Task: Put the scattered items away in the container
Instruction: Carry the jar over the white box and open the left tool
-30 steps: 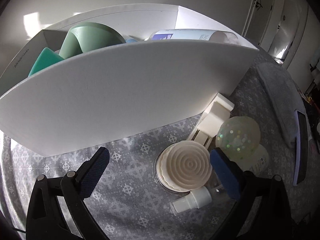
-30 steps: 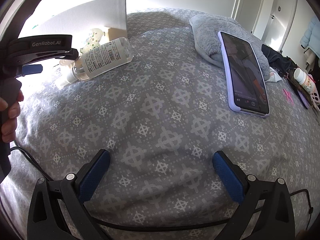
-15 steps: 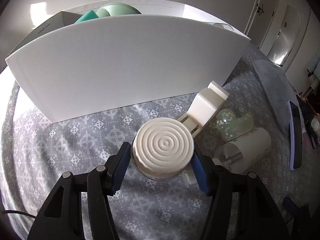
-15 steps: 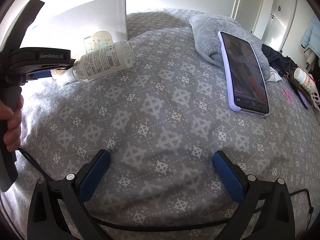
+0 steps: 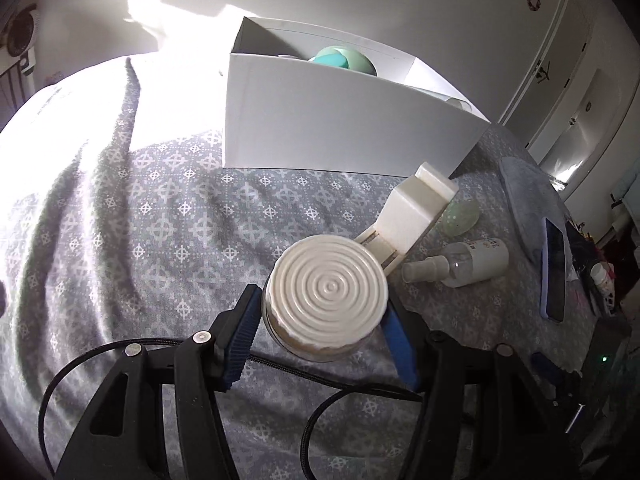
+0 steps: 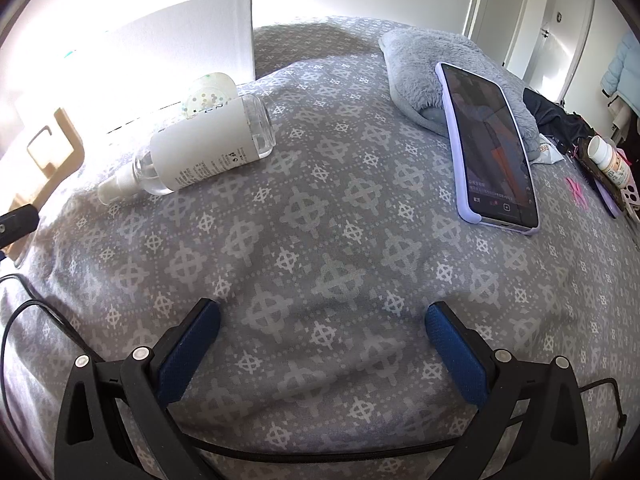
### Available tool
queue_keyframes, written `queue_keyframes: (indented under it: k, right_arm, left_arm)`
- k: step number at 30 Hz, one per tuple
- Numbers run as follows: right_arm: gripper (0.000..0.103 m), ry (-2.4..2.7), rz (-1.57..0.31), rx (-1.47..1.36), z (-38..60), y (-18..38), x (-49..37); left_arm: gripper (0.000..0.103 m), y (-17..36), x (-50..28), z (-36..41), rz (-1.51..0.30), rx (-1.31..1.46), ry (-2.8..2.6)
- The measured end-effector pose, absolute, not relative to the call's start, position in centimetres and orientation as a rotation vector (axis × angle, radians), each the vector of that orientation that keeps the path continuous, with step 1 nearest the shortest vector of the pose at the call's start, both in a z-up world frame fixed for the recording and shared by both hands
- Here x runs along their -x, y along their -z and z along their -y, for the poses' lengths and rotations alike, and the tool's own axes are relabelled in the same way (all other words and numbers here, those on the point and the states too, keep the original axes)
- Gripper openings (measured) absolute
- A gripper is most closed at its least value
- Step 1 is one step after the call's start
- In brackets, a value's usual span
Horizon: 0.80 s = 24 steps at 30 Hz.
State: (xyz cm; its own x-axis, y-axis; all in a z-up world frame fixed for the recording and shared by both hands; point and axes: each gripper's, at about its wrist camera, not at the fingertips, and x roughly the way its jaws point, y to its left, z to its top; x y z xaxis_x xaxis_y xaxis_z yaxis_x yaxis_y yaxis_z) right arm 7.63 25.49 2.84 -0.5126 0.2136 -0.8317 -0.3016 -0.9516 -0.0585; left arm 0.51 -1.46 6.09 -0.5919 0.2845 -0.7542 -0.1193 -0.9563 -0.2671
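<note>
My left gripper (image 5: 322, 320) is shut on a round jar with a ribbed cream lid (image 5: 327, 294), held above the grey patterned bedspread. Beyond it stands the white box (image 5: 336, 128) with green items inside. In front of the box lie a cream plastic holder (image 5: 416, 212), a speckled translucent ball (image 5: 460, 216) and a clear spray bottle (image 5: 460, 265). The right wrist view shows the spray bottle (image 6: 200, 148) on its side at upper left, the ball (image 6: 208, 94) behind it, the box (image 6: 180, 40) in glare. My right gripper (image 6: 322, 344) stands open over bare bedspread.
A phone in a lilac case (image 6: 488, 152) leans on a grey plush cushion (image 6: 424, 64) at the right. A pill bottle (image 6: 610, 160) and small clutter sit at the far right edge. Black cables (image 5: 280, 364) run under the left gripper.
The left gripper closed on the ribbed-lid jar, lifted it and drew back from the box, which now looks smaller and farther. The right gripper stayed put.
</note>
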Motion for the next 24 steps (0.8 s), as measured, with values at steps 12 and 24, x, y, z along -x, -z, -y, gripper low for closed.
queue_keyframes:
  k: [12, 24]
  right_arm:
    - [0.103, -2.497, -0.133, 1.354, -25.6, -2.8, -7.6]
    - [0.103, -2.497, -0.134, 1.354, -25.6, -2.8, -7.6]
  left_arm:
    - [0.058, -15.2, 5.1, 1.1, 0.371, 0.969, -2.681]
    - [0.058, -13.3, 17.9, -1.6, 0.369, 1.082, -2.737]
